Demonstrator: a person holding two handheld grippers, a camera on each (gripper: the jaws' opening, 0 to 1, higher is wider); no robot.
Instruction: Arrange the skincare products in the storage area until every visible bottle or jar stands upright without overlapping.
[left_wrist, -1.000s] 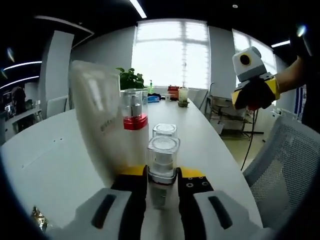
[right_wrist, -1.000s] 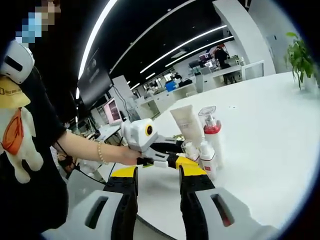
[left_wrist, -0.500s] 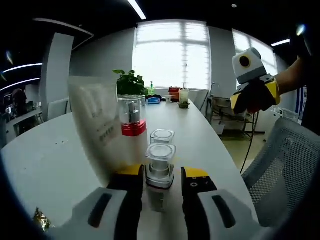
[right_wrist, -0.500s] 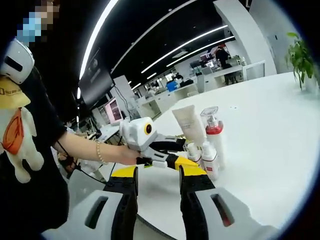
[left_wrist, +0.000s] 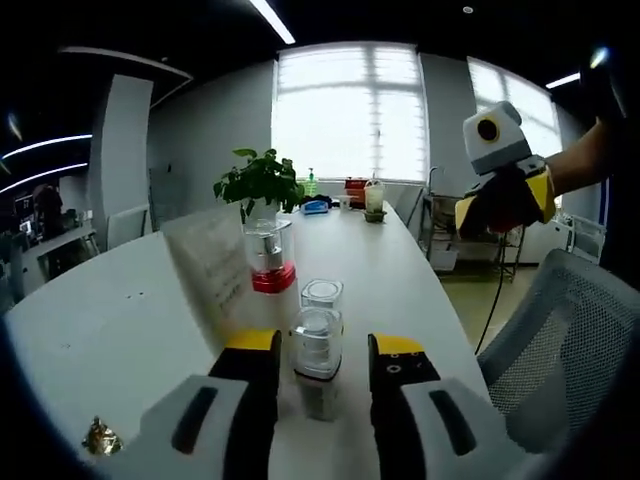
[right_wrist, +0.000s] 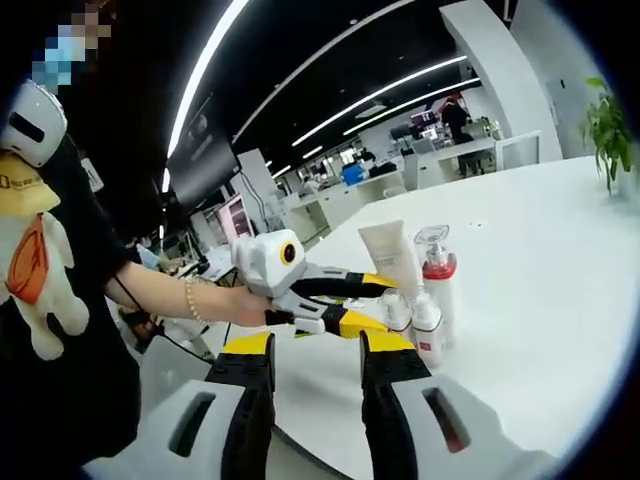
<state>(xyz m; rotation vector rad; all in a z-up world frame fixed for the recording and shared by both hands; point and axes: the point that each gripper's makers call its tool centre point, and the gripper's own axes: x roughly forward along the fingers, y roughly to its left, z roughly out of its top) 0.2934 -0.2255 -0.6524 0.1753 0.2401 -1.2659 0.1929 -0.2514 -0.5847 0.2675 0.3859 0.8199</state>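
Note:
On the white table (left_wrist: 100, 330) several skincare products stand upright in a tight group. A small clear-capped bottle (left_wrist: 318, 352) stands between the jaws of my left gripper (left_wrist: 322, 372), which is open with gaps on both sides. Behind it are a second clear-capped bottle (left_wrist: 322, 294), a red-collared pump bottle (left_wrist: 268, 262) and a white tube (left_wrist: 213, 272). The right gripper view shows the same group: tube (right_wrist: 390, 258), pump bottle (right_wrist: 438, 272), small bottle (right_wrist: 428, 326). My left gripper (right_wrist: 368, 303) reaches toward them. My right gripper (right_wrist: 318, 352) is open, holds nothing, and hangs off the table's near edge.
A potted plant (left_wrist: 260, 182) and small items stand further along the table. A small gold object (left_wrist: 100, 437) lies near the left front. A mesh chair (left_wrist: 565, 345) is at the table's right side. My right gripper (left_wrist: 505, 195) hangs in the air there.
My left gripper has let go of the front clear-capped bottle and drawn back from the group; the bottle stays upright. My right gripper has hardly moved.

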